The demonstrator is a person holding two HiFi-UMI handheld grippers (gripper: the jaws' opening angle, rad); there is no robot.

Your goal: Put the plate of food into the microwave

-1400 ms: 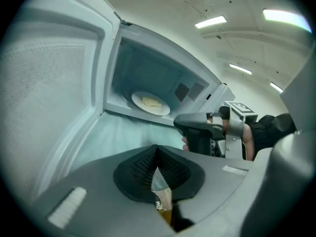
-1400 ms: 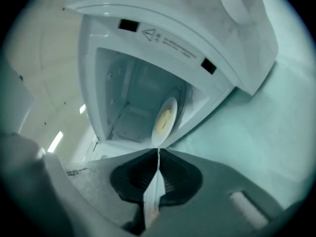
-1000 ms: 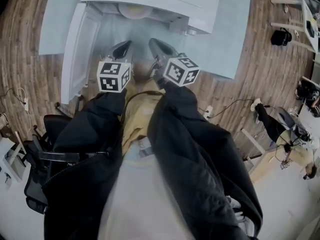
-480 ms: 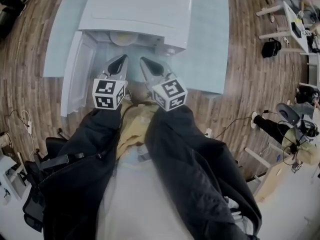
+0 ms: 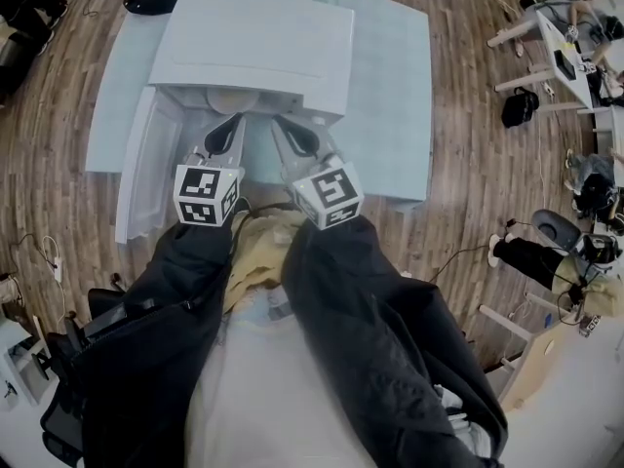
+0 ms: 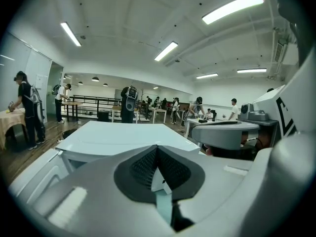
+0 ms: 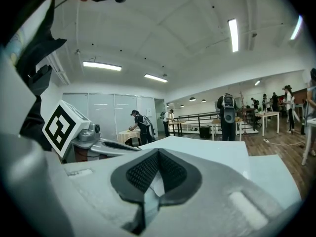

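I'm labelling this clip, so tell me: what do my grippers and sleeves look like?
The left gripper and right gripper are pale grey tapered shells with black ribbed pads. Each carries a white cube printed with black square markers. Both sleeves are black.

Black jacket sleeves [image 5: 171, 291] cover both arms, over a mustard-yellow top [image 5: 258, 252], with pale grey cloth [image 5: 258, 398] towards 6 o'clock. The left gripper [image 5: 232, 125] and right gripper [image 5: 285, 125] have pale grey shells and dark ribbed pads [image 6: 143, 168]; at each one's 6 o'clock end sits a white cube [image 5: 205, 195] bearing black square markers
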